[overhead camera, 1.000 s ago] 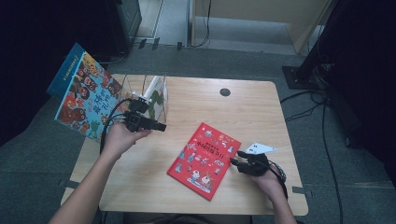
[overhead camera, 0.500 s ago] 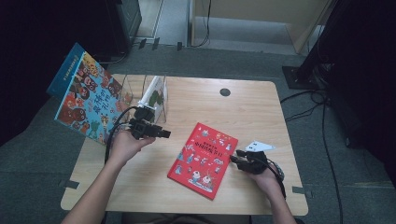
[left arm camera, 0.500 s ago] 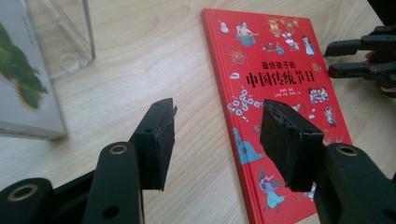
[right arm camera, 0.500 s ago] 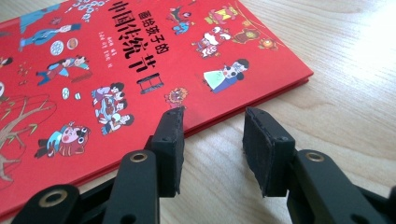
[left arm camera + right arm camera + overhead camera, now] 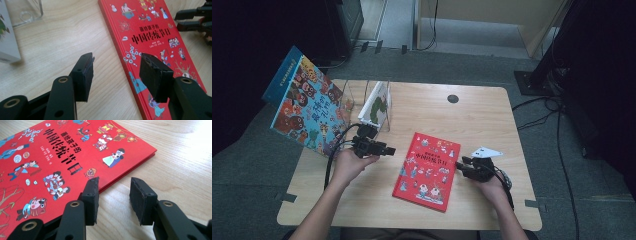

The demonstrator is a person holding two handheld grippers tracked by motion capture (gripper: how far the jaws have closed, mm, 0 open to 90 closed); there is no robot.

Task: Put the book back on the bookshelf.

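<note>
A red picture book (image 5: 427,170) lies flat on the wooden table (image 5: 472,120). My left gripper (image 5: 389,150) points right at the book's left edge, jaws open. In the left gripper view the gripper (image 5: 117,62) hovers low, with the edge of the red book (image 5: 150,30) ahead of the gap and nothing pressed. My right gripper (image 5: 460,167) sits at the book's right edge. Its jaws (image 5: 113,183) have just been closing a little and stand apart, one jaw overlapping the red book's (image 5: 50,157) edge, bare table between them.
A clear stand (image 5: 357,97) at the table's left holds a white book (image 5: 376,105) upright. A large blue picture book (image 5: 304,107) leans beyond the left edge. A dark grommet (image 5: 453,98) sits at the back of the table. Cables trail on the floor at right.
My left hand has come down and moved right, closer to the red book's left edge. The right gripper stays at the book's right edge, its jaws slightly narrower.
</note>
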